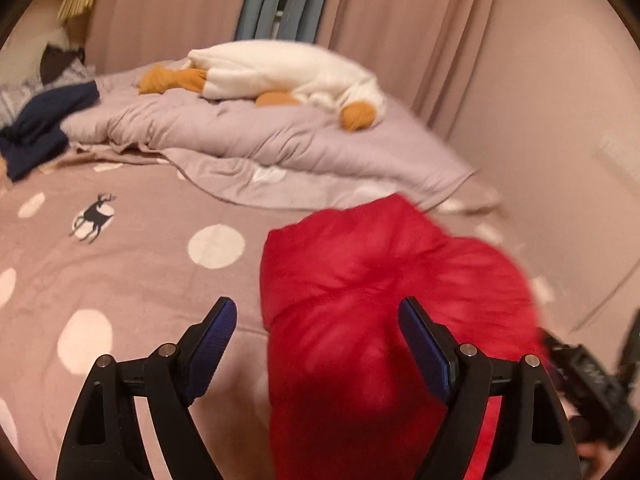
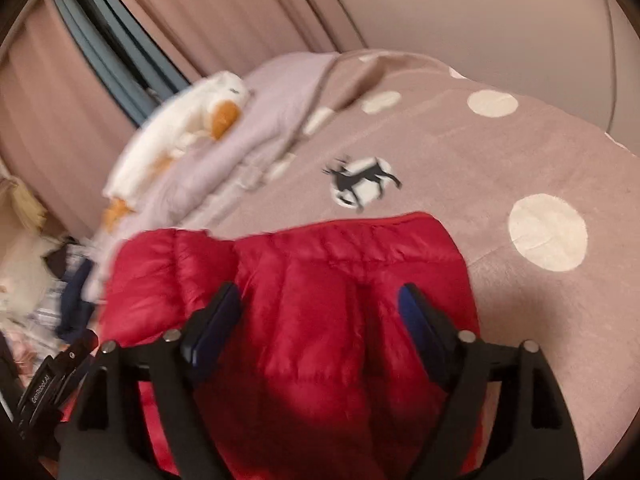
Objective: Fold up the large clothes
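My left gripper angled down over red puffer jacket on spotted bedspread, fingers spread wide, gripping nothing. My right gripper likewise wide, empty, above jacket.

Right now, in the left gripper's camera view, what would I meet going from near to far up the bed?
left gripper → red puffer jacket → dotted bedspread → crumpled lilac quilt → white plush goose → pink curtain.
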The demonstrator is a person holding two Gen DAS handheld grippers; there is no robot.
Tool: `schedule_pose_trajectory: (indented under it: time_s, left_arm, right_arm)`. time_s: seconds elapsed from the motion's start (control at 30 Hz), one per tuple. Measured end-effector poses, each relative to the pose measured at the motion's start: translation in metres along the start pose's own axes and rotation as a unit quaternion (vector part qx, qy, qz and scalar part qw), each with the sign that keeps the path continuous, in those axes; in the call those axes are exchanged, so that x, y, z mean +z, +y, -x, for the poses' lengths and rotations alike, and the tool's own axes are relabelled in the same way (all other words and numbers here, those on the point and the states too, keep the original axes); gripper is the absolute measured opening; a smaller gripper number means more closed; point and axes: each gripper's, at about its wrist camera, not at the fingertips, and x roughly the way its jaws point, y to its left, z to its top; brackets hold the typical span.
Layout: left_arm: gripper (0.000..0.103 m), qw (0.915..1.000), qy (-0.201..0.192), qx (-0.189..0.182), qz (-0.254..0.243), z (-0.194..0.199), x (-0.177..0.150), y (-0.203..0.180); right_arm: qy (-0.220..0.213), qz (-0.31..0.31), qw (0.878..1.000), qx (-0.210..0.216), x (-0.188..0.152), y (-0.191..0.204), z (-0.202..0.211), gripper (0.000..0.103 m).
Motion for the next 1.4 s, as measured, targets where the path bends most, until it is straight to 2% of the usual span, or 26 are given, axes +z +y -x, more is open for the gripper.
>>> schedule_pose_trajectory:
  time_s: [0.03, 0.07, 0.17, 0.27, 0.3, 0.37, 0.4, 0.53, 0.6, 0.67, 0.73, 0.8, 0.9, 1.0, 1.07, 1.1, 1.13, 1.17, 1.27, 1.4]
  left_arm:
    - [0.098, 0.9998, -0.002, -0.018, 0.011, 0.011, 0.0, 0.005]
    - [0.102, 0.9994, -0.005, -0.027, 0.021, 0.019, -0.001, 0.009]
    - [0.102, 0.9995, -0.007, -0.019, 0.022, 0.032, -0.007, 0.016]
    - [0.102, 0.9999, 0.003, -0.003, 0.015, 0.029, -0.023, 0.023]
    - [0.102, 0.9997, 0.01, -0.003, 0.023, 0.025, -0.027, 0.027]
    - [0.102, 0.9972, 0.031, -0.029, 0.062, 0.015, -0.037, 0.039]
    - [0.102, 0.9948, 0.051, -0.035, 0.08, 0.005, -0.04, 0.043]
    - [0.102, 0.9887, 0.106, -0.052, 0.092, -0.029, -0.048, 0.053]
    - [0.102, 0.9815, 0.122, -0.083, 0.121, -0.039, -0.051, 0.061]
    - [0.102, 0.9689, 0.142, -0.127, 0.157, -0.047, -0.051, 0.069]
    - [0.102, 0.9596, 0.156, -0.167, 0.164, -0.056, -0.049, 0.069]
    - [0.102, 0.9517, 0.172, -0.189, 0.17, -0.066, -0.05, 0.07]
    - [0.102, 0.9319, 0.184, -0.239, 0.201, -0.08, -0.051, 0.072]
    - [0.102, 0.9253, 0.191, -0.267, 0.19, -0.089, -0.049, 0.064]
    - [0.102, 0.9215, 0.205, -0.284, 0.167, -0.095, -0.049, 0.052]
    - [0.102, 0.9208, 0.208, -0.29, 0.158, -0.096, -0.05, 0.047]
    - [0.102, 0.9228, 0.206, -0.292, 0.144, -0.097, -0.05, 0.039]
    - [0.103, 0.9284, 0.2, -0.281, 0.138, -0.096, -0.05, 0.035]
    - [0.102, 0.9468, 0.173, -0.244, 0.12, -0.089, -0.045, 0.024]
    - [0.093, 0.964, 0.143, -0.208, 0.083, -0.072, -0.035, 0.005]
  right_arm:
    - [-0.005, -0.003, 1.0, 0.013, 0.0, -0.001, 0.008, 0.093]
    - [-0.009, -0.004, 1.0, 0.021, -0.001, -0.001, 0.015, 0.1]
    - [-0.021, -0.007, 0.999, 0.03, -0.007, -0.001, 0.034, 0.102]
    - [-0.01, -0.012, 0.999, 0.035, -0.015, -0.004, 0.04, 0.102]
    - [-0.001, -0.016, 0.999, 0.032, -0.018, -0.007, 0.04, 0.102]
    - [0.009, -0.021, 0.999, 0.028, -0.023, -0.013, 0.042, 0.102]
    - [0.012, -0.024, 0.999, 0.027, -0.026, -0.016, 0.042, 0.102]
    - [0.043, -0.069, 0.997, 0.018, -0.034, -0.046, 0.034, 0.103]
    - [0.076, -0.104, 0.991, 0.041, -0.039, -0.062, 0.022, 0.103]
    - [0.111, -0.138, 0.981, 0.075, -0.044, -0.074, 0.009, 0.103]
    - [0.108, -0.14, 0.98, 0.095, -0.047, -0.075, 0.006, 0.103]
    - [0.117, -0.131, 0.976, 0.13, -0.049, -0.069, 0.002, 0.103]
    - [0.152, -0.144, 0.959, 0.193, -0.058, -0.055, -0.015, 0.103]
    - [0.157, -0.116, 0.964, 0.183, -0.065, -0.034, -0.025, 0.103]
    - [0.164, -0.11, 0.959, 0.203, -0.067, -0.024, -0.032, 0.103]
    - [0.177, -0.104, 0.952, 0.227, -0.069, -0.019, -0.038, 0.101]
    - [0.185, -0.096, 0.948, 0.241, -0.069, -0.015, -0.041, 0.094]
    - [0.188, -0.093, 0.945, 0.252, -0.071, -0.011, -0.044, 0.085]
    - [0.181, -0.108, 0.939, 0.271, -0.073, -0.01, -0.049, 0.067]
    - [0.164, -0.127, 0.935, 0.287, -0.073, -0.012, -0.044, 0.06]
